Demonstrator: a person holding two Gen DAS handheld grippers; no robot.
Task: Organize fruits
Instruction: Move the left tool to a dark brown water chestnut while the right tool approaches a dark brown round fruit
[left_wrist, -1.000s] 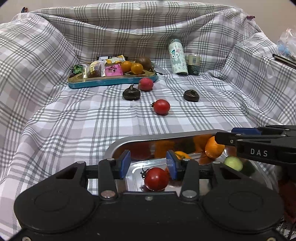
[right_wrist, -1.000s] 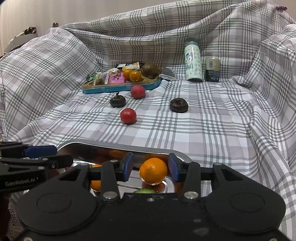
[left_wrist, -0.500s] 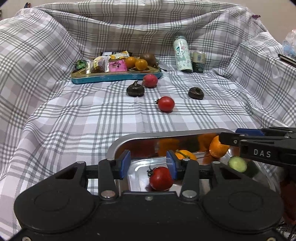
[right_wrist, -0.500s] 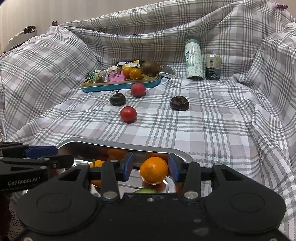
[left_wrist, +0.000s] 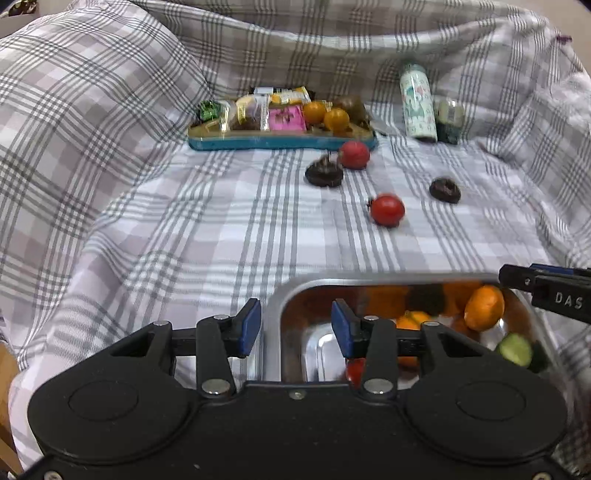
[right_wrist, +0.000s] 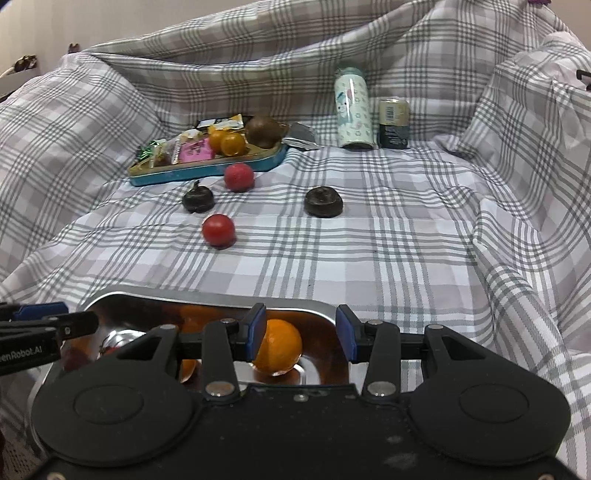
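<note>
Right wrist view: steel tray (right_wrist: 325, 308) with orange (right_wrist: 277, 347); both jaws open, empty.

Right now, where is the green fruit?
In the left wrist view the green fruit lies at the right end of the steel tray, below an orange. The right wrist view does not show it.

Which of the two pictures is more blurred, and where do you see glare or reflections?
Left wrist view: blurred all over, the red tomato on the cloth looks smeared. Right wrist view: sharper, the checks of the cloth are crisp. In both, the shiny metal tray mirrors the orange fruit; the fisheye lens bends the edges.
</note>
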